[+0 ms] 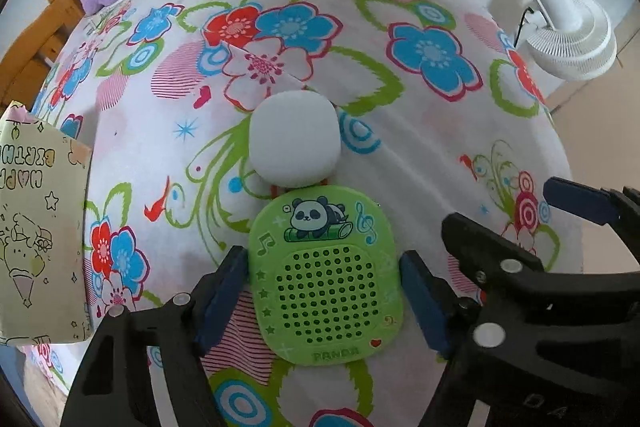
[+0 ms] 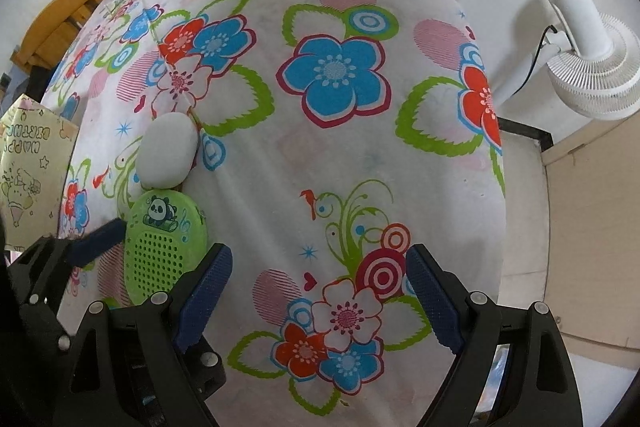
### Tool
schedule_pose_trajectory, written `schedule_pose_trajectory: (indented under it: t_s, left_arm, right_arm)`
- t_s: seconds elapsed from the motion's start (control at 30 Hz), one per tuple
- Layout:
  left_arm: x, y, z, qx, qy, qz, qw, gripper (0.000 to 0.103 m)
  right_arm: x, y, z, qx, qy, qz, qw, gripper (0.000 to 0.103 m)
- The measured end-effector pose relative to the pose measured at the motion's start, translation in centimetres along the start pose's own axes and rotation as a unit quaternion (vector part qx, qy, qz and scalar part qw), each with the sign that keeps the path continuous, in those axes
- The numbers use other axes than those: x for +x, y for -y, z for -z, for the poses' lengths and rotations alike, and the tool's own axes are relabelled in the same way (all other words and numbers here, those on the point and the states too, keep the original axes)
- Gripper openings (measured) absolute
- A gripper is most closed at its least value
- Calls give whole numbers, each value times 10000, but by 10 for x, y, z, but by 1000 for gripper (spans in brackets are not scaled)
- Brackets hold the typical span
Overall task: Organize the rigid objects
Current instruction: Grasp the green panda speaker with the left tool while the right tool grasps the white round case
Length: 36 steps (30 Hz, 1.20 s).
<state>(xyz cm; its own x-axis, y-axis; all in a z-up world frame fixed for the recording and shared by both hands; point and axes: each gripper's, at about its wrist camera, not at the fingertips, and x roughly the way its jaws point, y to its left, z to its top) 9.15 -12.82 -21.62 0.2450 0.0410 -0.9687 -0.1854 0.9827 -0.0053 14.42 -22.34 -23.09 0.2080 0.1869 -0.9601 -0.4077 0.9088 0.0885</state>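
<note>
Item: green panda case (image 1: 326, 277), flat, rounded, perforated front. Lies low centre of the left wrist view, on the floral cloth (image 1: 400, 155), its top edge touching or just under the white pebble-shaped piece (image 1: 295, 139).

Handling, my judgement: hard plastic, light, stiff, smooth enough to slip; its thin profile means I take it by the two long side edges, mid-body.

My left gripper (image 1: 324, 299): jaws straddle the case, left pad at its edge, right pad just beside; no firm grip evident.

My right gripper (image 2: 320, 299): spread wide over bare cloth, holding nothing.

Likely destination: the birthday box (image 1: 36, 227), at the left edge.
</note>
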Motion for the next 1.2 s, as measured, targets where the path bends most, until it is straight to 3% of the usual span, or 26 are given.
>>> schedule_pose_trajectory:
  t_s: [0.27,0.73,1.2]
  left_arm:
    - [-4,-13,-1,0,-81,159,9998,78]
    - [-26,-59,9,45,38,50,10000,78]
    - [-15,-90,-8,11,-54,-12,10000,78]
  right_arm:
    - [-3,-13,-1,-46,11,-33,10000,90]
    - [-10,-56,-13,-134,97,-127,9998,90]
    - [4,-88,-35,-206,45,-136,9997,90]
